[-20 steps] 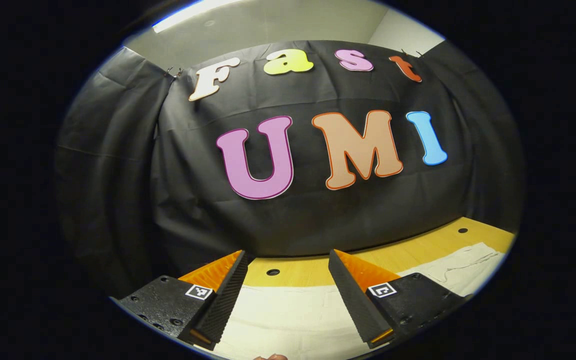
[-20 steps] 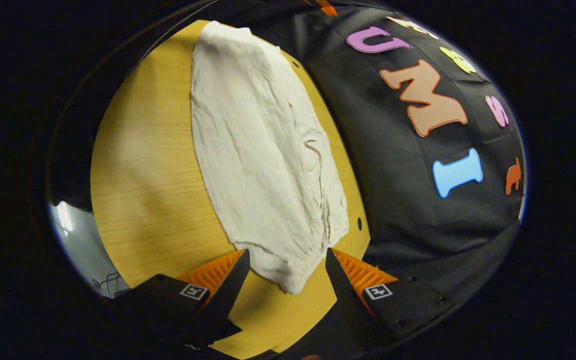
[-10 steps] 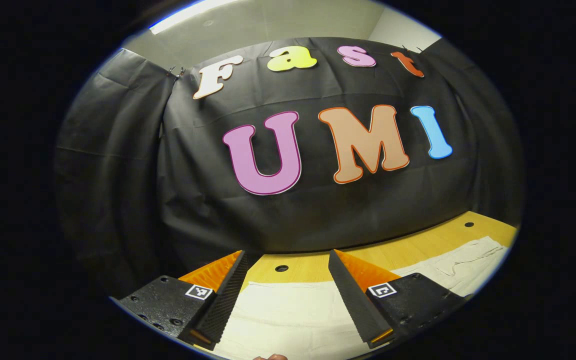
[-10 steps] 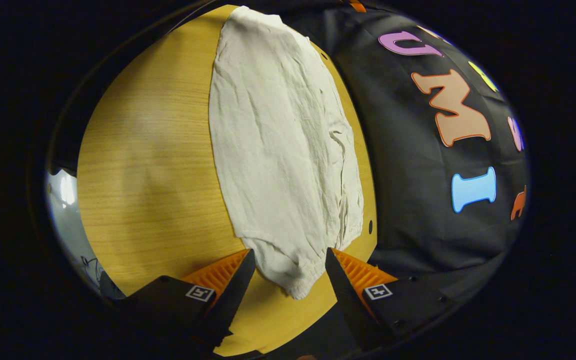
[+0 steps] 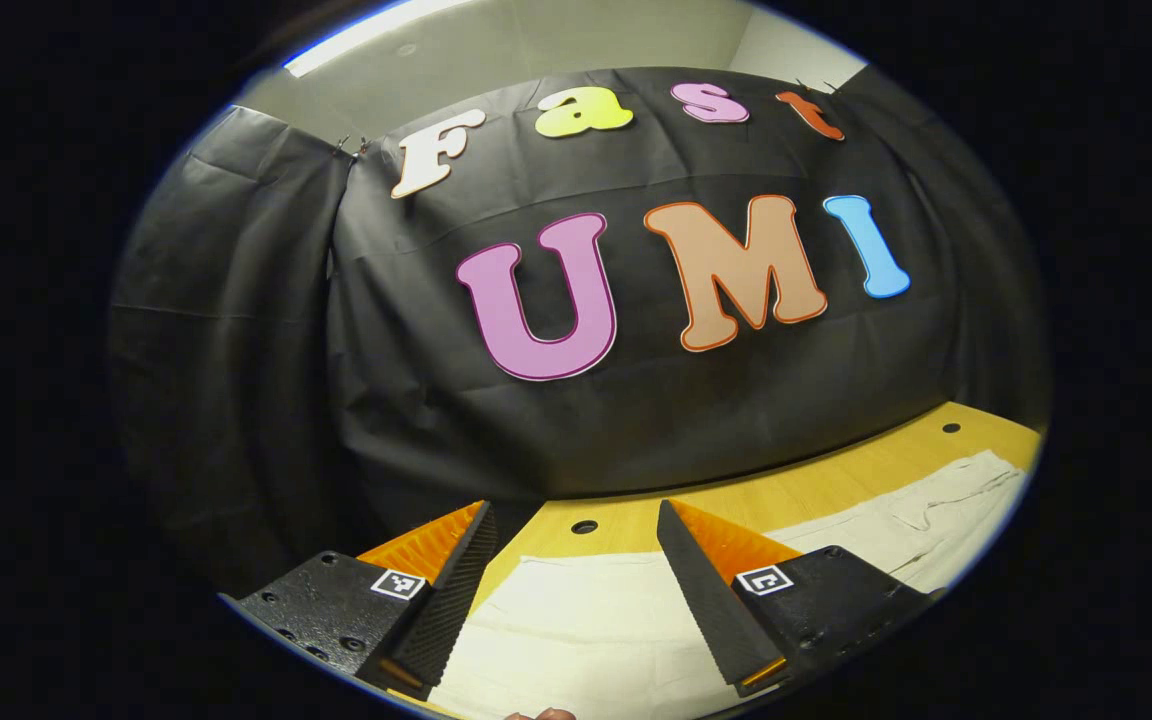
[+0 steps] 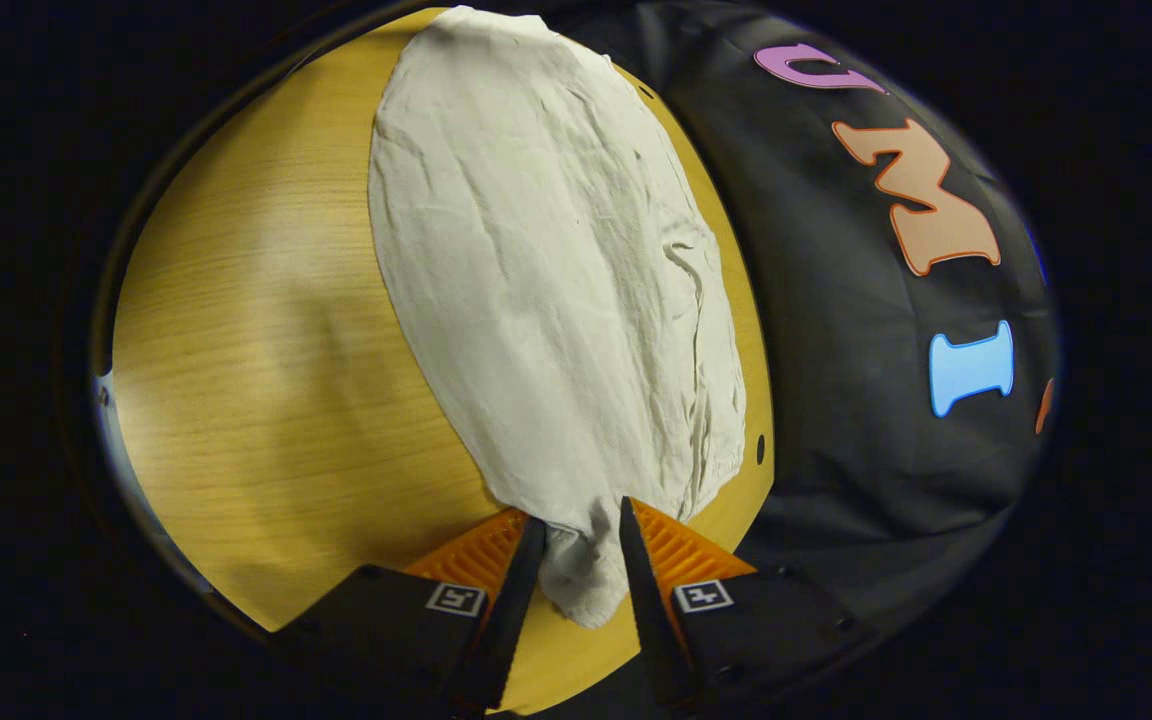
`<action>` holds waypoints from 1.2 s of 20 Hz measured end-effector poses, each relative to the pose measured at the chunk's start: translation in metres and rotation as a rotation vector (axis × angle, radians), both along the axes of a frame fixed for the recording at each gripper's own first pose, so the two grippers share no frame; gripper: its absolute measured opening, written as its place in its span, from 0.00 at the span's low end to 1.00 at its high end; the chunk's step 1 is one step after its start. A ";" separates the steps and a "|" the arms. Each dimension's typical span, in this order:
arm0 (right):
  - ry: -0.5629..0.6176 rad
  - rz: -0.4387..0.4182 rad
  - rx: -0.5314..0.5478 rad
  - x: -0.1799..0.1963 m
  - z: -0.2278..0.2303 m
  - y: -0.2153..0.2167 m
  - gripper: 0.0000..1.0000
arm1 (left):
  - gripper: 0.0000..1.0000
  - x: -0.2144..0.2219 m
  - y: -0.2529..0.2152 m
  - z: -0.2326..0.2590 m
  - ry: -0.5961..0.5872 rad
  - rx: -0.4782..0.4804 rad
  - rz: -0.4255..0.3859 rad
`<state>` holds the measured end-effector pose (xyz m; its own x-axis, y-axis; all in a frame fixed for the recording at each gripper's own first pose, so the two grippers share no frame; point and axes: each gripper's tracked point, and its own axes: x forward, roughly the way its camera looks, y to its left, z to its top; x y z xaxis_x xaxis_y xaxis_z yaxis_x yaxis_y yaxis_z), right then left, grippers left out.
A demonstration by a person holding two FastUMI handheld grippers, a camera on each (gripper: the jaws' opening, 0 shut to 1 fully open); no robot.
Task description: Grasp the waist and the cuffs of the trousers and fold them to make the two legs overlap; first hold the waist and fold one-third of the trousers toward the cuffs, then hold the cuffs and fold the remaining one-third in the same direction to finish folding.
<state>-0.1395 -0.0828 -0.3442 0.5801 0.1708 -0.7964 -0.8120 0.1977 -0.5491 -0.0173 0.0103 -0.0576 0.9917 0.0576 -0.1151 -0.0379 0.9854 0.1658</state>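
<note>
Cream trousers (image 6: 556, 280) lie flat and lengthwise on the yellow wooden table (image 6: 256, 350), running away from my right gripper (image 6: 581, 520). That gripper is shut on the bunched near end of the cloth, which is pinched between both fingers. In the left gripper view the trousers (image 5: 586, 620) spread under my left gripper (image 5: 573, 530), which stands open just above one end of them, with nothing between its fingers. More of the garment (image 5: 926, 520) stretches off to the right.
The black cloth wall (image 5: 636, 420) rises right behind the table's (image 5: 816, 490) far edge, close to the trousers. Small round holes (image 5: 584, 526) (image 6: 760, 447) sit in the tabletop near that edge. Bare wood (image 6: 236, 400) lies left of the trousers in the right gripper view.
My right gripper has moved forward over the trousers' near end and its fingers have closed onto the cloth. The left gripper stays open and has shifted slightly along the table.
</note>
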 end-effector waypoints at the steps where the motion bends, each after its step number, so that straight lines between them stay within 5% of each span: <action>1: 0.012 -0.002 -0.004 -0.002 -0.002 0.001 0.51 | 0.96 0.000 0.002 -0.002 0.003 0.007 0.001; 6: 0.012 -0.025 -0.015 -0.007 -0.006 0.003 0.03 | 0.96 -0.009 0.015 -0.025 0.054 0.016 0.007; 11: 0.074 -0.114 0.018 -0.004 -0.009 0.002 0.08 | 0.96 -0.022 0.038 -0.055 0.137 0.089 -0.020; 24: 0.018 -0.088 -0.035 -0.004 -0.009 0.002 0.04 | 0.97 -0.087 0.115 -0.176 0.458 0.373 -0.145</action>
<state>-0.1430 -0.0808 -0.3531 0.5776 0.0915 -0.8112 -0.8019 0.2499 -0.5427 -0.1041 0.1249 -0.2338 0.8470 0.0440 -0.5298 0.2489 0.8477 0.4684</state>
